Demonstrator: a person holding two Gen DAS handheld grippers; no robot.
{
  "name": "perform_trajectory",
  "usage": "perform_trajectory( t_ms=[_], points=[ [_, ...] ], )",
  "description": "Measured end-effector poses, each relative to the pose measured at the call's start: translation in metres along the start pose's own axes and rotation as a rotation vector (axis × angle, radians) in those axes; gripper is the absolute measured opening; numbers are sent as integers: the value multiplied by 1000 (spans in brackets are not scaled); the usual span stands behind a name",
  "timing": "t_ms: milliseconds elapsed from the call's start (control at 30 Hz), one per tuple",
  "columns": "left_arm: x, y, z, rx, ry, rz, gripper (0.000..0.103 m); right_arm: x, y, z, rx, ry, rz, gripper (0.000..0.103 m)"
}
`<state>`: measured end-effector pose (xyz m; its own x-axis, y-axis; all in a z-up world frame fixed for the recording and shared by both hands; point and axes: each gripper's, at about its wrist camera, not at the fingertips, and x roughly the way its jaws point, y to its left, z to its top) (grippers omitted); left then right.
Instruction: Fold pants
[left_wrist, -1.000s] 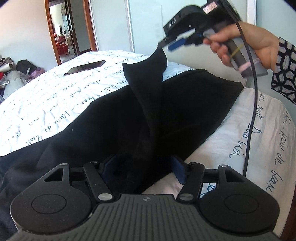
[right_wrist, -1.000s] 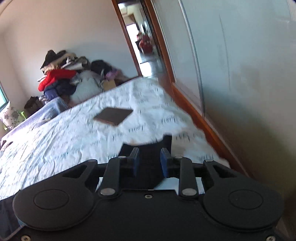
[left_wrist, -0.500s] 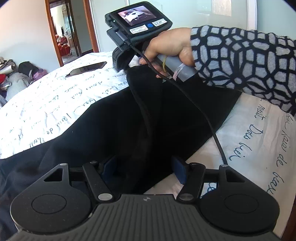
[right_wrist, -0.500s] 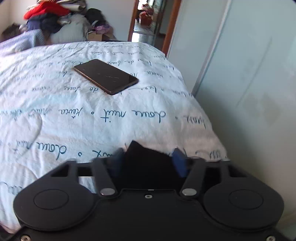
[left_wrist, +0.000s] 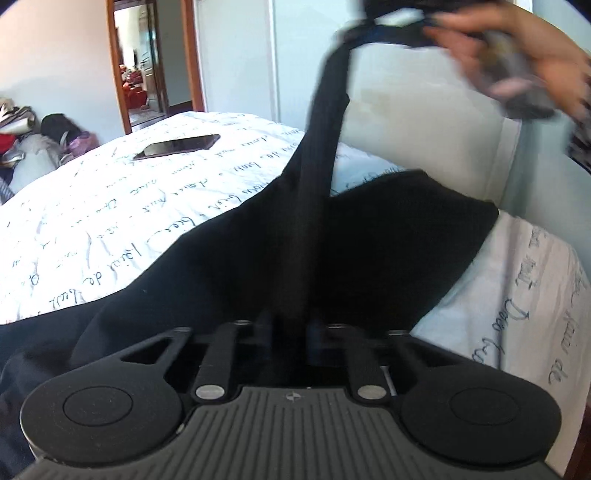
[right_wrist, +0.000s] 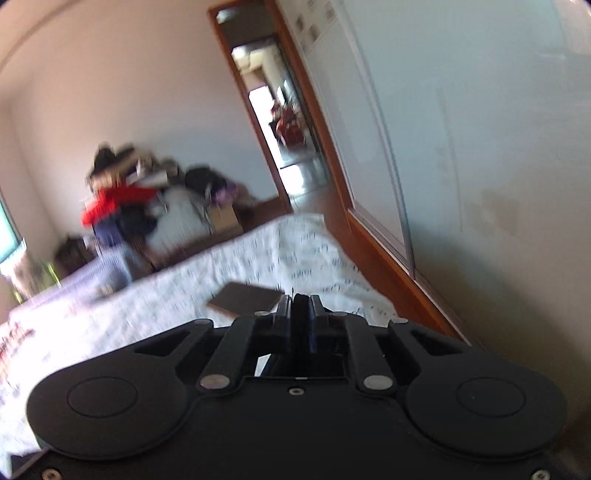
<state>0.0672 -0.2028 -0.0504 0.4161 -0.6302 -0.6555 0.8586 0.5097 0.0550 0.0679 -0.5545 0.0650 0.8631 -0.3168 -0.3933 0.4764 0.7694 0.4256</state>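
Black pants (left_wrist: 388, 243) lie spread on the white bed (left_wrist: 110, 221). My left gripper (left_wrist: 290, 332) is shut on a fold of the pants near the bed's near edge. My right gripper (left_wrist: 384, 29), seen blurred at the top of the left wrist view, holds a corner of the pants lifted high, so a taut strip of cloth (left_wrist: 325, 122) runs up to it. In the right wrist view the right gripper (right_wrist: 300, 314) is shut on black cloth (right_wrist: 300, 332).
A dark phone (left_wrist: 177, 146) lies on the bed's far part and shows in the right wrist view (right_wrist: 245, 297). A white wardrobe wall (left_wrist: 424, 122) stands right of the bed. A clothes pile (right_wrist: 122, 206) and a doorway (right_wrist: 284, 144) are beyond.
My right gripper has closed on the pants corner and lifted it high, pulling the cloth taut. My left gripper has closed on its fold of the pants.
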Motion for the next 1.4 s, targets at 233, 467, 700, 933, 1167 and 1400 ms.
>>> perform_trajectory(
  t_ms=[233,467,700,933,1167,1400],
  points=[
    [-29,9,-9,8,7,-122,6,-76,-74,-79,67,64,-188,8],
    [-24,-6,-20,106,48,-110,6,-97,-124,-130,238,107,-279,8],
    [-40,-1,-19,37,19,-117,55,-95,-65,-122,-83,109,-260,20],
    [-39,14,-5,-46,-14,38,67,-24,-31,-146,-283,297,-198,38],
    [-37,42,-7,-99,33,142,67,-30,77,-144,-497,253,118,38],
    [8,99,9,-145,166,317,73,69,162,-197,-766,471,249,34]
  ],
)
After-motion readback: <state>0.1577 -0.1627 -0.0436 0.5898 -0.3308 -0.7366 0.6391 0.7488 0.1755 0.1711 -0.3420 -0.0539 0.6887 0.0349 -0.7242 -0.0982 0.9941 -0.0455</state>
